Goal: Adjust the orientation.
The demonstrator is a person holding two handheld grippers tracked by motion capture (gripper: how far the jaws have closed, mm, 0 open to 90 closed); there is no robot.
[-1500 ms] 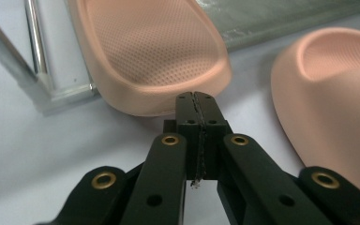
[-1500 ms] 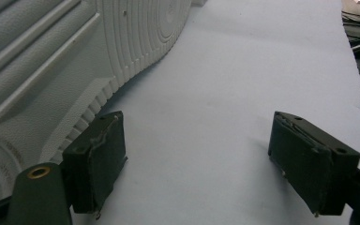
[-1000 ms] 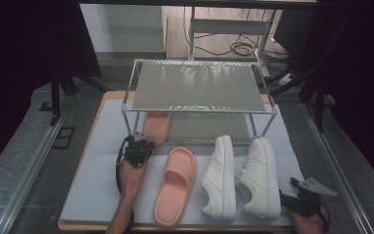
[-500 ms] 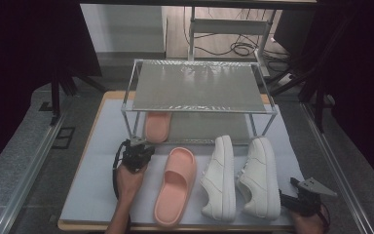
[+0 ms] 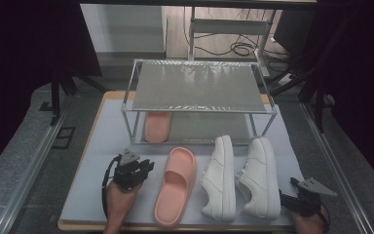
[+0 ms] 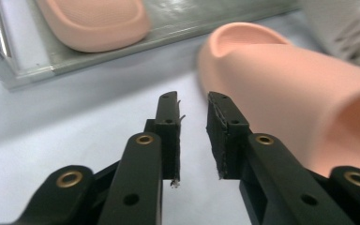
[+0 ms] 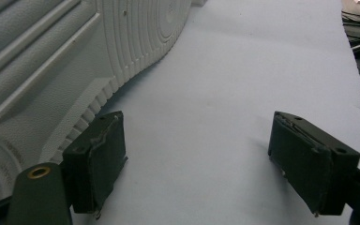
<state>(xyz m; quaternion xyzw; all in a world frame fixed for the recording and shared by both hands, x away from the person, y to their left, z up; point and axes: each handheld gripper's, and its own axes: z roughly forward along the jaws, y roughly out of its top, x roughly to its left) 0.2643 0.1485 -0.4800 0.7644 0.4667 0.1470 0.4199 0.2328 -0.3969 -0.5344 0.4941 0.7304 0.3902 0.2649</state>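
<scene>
Currently:
Left gripper (image 6: 193,101): being held slightly parted, empty, beside slide (image 6: 300,93).
Right gripper (image 7: 194,154): being held wide apart, empty, beside sneaker (image 7: 51,56).

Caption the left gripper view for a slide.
Left gripper, fingers slightly apart and empty, beside pink slipper on white mat.

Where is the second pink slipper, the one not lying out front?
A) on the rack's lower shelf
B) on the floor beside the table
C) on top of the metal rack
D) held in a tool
A: the far pink slipper lies on the rack's lower shelf, under its top shelf.
</scene>
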